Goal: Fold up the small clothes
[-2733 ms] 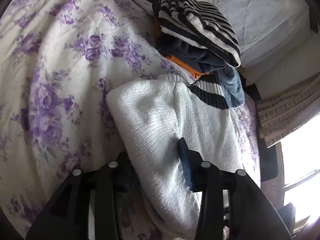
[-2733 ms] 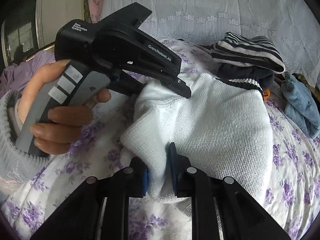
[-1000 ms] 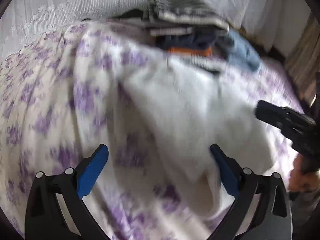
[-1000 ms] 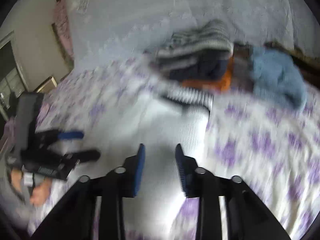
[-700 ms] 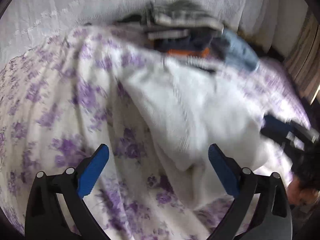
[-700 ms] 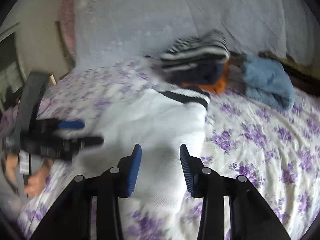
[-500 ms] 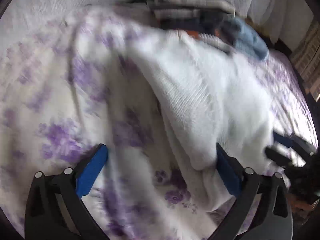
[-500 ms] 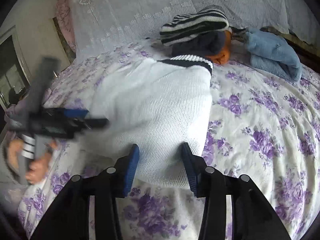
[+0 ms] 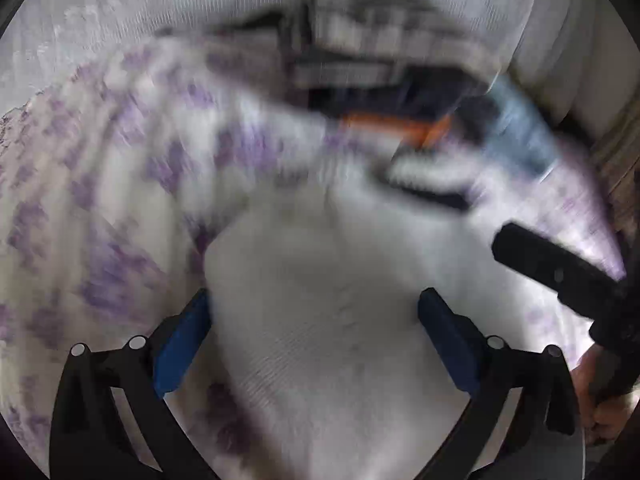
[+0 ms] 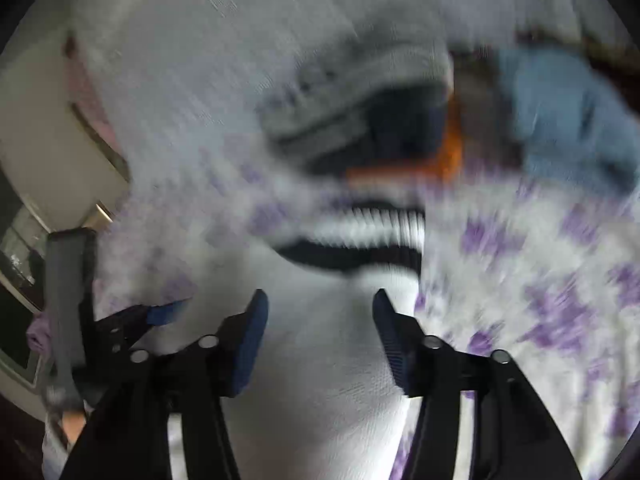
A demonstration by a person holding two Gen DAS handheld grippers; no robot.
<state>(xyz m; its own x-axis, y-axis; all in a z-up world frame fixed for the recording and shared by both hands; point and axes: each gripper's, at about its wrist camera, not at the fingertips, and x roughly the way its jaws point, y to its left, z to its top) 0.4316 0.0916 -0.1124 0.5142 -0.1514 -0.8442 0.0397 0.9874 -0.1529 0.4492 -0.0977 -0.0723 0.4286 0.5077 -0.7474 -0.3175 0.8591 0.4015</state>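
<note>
One white knit sweater point(image 9: 320, 320), folded, lies on the floral bedspread point(image 9: 100, 220).
Its ribbed collar point(image 10: 360, 236), white with a dark band, points toward the far edge of the bed, just short of a pile of striped, dark and orange clothes point(image 9: 360, 72) with a blue garment point(image 10: 568, 120) beside it. Left gripper point(image 9: 316, 344) stands wide open over the knit, pads apart from it. Right gripper point(image 10: 320, 340) is opening, knit between its fingers, unpressed. Both views are blurred.
</note>
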